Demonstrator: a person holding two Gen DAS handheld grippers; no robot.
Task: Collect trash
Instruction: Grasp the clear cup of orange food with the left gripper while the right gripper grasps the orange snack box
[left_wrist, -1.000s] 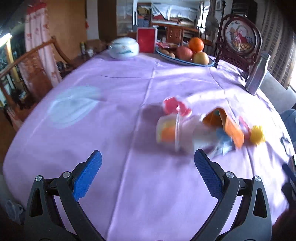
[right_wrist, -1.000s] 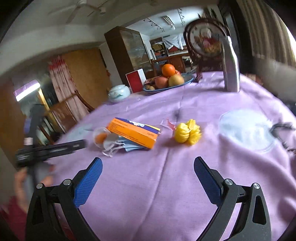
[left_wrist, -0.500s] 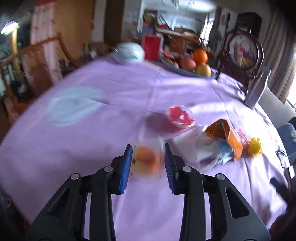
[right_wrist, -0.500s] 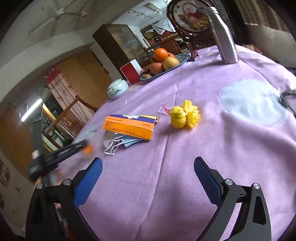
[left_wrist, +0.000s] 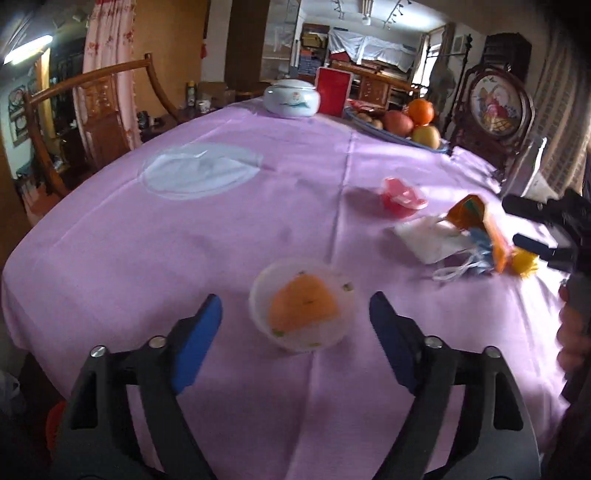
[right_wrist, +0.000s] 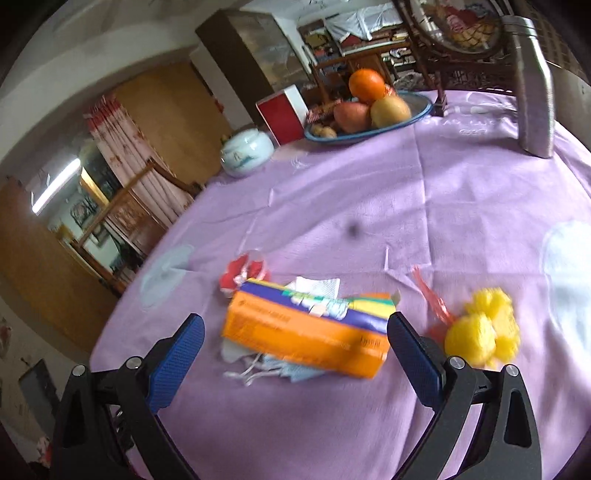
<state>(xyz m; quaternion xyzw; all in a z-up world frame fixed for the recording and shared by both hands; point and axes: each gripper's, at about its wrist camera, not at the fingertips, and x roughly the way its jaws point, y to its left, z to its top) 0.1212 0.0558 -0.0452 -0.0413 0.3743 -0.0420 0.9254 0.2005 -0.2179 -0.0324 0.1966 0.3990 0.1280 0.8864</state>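
Note:
A clear plastic cup with orange contents (left_wrist: 303, 306) lies on the purple tablecloth between the open fingers of my left gripper (left_wrist: 295, 314). A red jelly cup (left_wrist: 400, 195) lies farther off, and it also shows in the right wrist view (right_wrist: 243, 273). An orange and blue carton (right_wrist: 306, 332) lies over a face mask (right_wrist: 266, 369) and white paper, right between the open fingers of my right gripper (right_wrist: 295, 339). A yellow mesh ball (right_wrist: 484, 332) with a red net strip lies to its right. The right gripper (left_wrist: 546, 243) shows in the left view by the carton (left_wrist: 480, 225).
A fruit plate (right_wrist: 369, 107), a red box (right_wrist: 284, 114), a white lidded jar (right_wrist: 245, 151) and a steel flask (right_wrist: 533, 88) stand at the far side of the round table (left_wrist: 184, 258). Wooden chairs (left_wrist: 92, 114) stand around it.
My left gripper closed on the orange cup, moved it toward the near table edge and opened again. My right gripper moved left and forward over the carton.

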